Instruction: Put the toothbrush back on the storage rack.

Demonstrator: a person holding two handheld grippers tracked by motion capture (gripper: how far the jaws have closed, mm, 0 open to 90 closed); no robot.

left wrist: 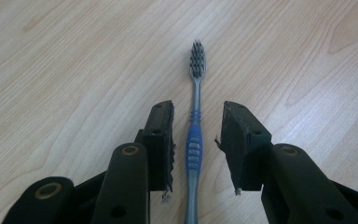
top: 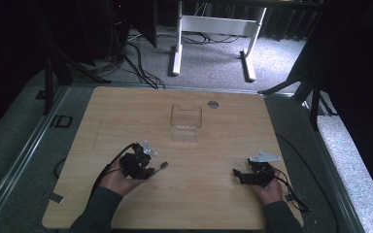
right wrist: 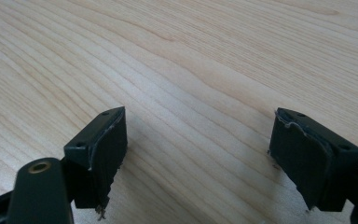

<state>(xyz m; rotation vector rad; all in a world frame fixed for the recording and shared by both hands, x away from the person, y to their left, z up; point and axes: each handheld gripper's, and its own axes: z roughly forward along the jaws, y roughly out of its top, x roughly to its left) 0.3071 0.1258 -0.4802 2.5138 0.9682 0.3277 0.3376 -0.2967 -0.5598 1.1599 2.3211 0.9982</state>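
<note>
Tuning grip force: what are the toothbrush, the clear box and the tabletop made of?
Toothbrush: likely plastic, grey-blue handle with a ribbed, probably rubbery blue grip, dark bristles. Clear box: transparent, rigid-looking, probably plastic, possibly glass. Tabletop: light wood grain with a smooth matt finish, wood or laminate.

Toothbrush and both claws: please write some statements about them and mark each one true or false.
1. The toothbrush lies between the jaws of the left claw. True.
2. The left claw's pads already press on the handle. False: gaps show on both sides.
3. The right claw holds a cup. False: its jaws stand wide apart over bare table.
4. The clear container stands farther up the table than both hands. True.
5. The toothbrush is inside the container. False: it lies flat on the table.
</note>
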